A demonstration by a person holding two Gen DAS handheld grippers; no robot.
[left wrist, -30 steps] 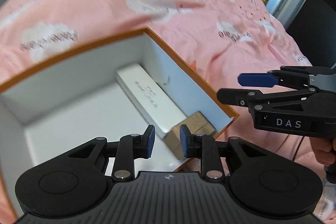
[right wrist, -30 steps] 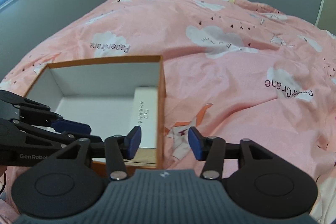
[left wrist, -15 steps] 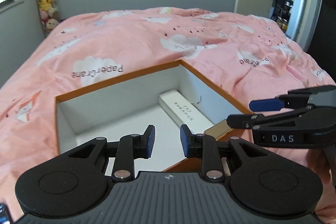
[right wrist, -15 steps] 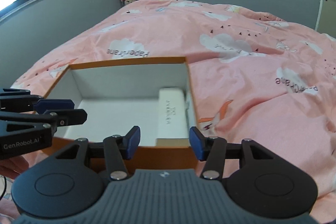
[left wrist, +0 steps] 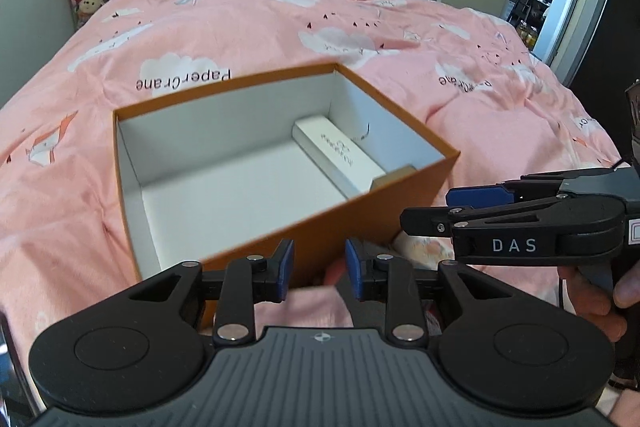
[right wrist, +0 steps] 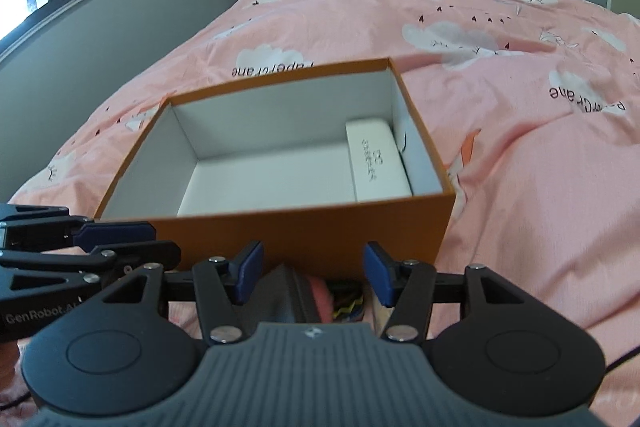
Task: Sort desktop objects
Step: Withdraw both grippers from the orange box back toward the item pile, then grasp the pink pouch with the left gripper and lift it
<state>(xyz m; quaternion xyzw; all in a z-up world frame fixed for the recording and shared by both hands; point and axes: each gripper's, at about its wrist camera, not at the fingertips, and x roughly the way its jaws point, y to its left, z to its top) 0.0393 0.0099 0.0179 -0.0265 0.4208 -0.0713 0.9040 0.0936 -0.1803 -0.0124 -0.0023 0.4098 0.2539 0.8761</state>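
Sitting on pink bedding, the orange box point(left wrist: 384, 205) holds a white case point(right wrist: 378, 161); both grippers spreading, empty.

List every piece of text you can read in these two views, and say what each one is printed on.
"DAS": side of the right hand-held gripper.
"GenRobot.AI": side of the left hand-held gripper.
"PaperCrane": pink bedspread, upside down, repeated.
Print on the white case in the orange box: too blurred to read.

"DAS" on right claw point(left wrist: 424, 211); "PaperCrane" on bedspread point(left wrist: 184, 81)
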